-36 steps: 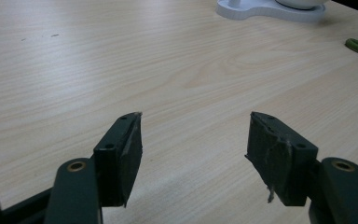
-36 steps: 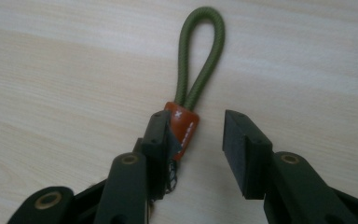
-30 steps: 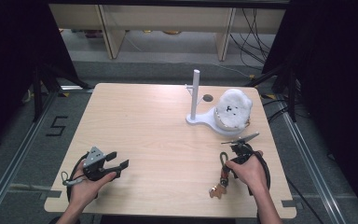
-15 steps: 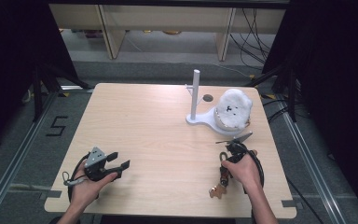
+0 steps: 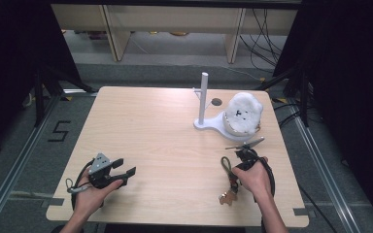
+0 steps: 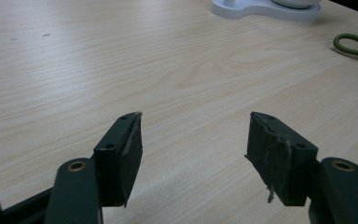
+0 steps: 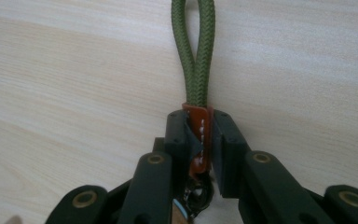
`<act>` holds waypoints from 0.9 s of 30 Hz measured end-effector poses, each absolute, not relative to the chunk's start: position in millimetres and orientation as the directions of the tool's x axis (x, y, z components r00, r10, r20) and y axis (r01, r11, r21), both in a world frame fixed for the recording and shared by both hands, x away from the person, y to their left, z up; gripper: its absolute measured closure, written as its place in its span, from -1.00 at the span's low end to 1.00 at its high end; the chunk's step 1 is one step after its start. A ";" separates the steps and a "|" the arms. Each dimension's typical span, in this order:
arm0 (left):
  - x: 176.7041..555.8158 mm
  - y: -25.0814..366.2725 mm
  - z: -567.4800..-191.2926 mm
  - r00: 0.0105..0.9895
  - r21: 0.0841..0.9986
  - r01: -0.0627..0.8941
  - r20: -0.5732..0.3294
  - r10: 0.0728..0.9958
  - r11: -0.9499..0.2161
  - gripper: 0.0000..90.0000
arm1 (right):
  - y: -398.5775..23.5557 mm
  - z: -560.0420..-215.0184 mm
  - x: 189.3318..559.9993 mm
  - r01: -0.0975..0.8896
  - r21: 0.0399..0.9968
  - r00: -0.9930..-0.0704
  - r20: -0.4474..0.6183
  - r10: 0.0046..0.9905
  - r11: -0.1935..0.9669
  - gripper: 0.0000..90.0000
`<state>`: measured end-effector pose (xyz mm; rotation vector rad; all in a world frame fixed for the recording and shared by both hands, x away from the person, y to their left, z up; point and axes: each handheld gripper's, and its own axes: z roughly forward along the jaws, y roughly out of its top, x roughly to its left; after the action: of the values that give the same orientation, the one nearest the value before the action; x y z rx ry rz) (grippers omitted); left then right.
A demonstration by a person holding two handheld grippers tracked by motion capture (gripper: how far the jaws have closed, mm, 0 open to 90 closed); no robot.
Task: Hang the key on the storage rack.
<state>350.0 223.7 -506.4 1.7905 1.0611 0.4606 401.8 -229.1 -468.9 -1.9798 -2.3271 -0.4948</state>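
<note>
The right tool (image 7: pixel 199 135) has just been closing, and its jaws are now clamped on the orange leather tab (image 7: pixel 200 133) of a keychain strap, whose olive-green cord loop (image 7: pixel 195 51) runs straight out ahead of the jaws. Gripping the stiff stitched tab rather than the soft cord probably gives a firmer hold, and the metal ring and charm hang back under the tool. In the high view the keychain (image 5: pixel 229 180) lies on the wooden surface (image 5: pixel 160 126), on the person's side of the white stand (image 5: pixel 209 121) and well apart from it. The stand's upright post looks like the hanging place for the loop. A white rounded object (image 5: pixel 243 114) sits on the stand's base; nothing is visibly inside it. The left tool (image 6: pixel 193 154), far left of the stand, rests with its jaws apart, holding nothing.
</note>
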 end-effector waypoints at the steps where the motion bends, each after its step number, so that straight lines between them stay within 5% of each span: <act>1: 350.2 223.3 -506.8 0.552 0.877 0.457 -0.146 0.821 -0.151 -0.22 | -229.8 -468.6 400.8 0.970 0.211 -0.169 0.245 0.955 0.117 0.75; 17: 349.2 221.6 -507.1 0.548 0.874 0.461 -0.146 0.824 -0.152 -0.22 | -231.6 -446.9 382.9 0.897 0.428 -0.264 0.322 0.909 0.108 0.76; 27: 349.0 219.0 -507.1 0.556 0.878 0.458 -0.163 0.815 -0.137 -0.23 | -235.2 -441.8 376.6 0.721 0.678 -0.438 0.289 0.851 0.141 0.76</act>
<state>349.0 219.0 -507.1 1.7756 1.0547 0.4394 376.6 -235.2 -441.8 -1.7366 -2.4912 -1.3079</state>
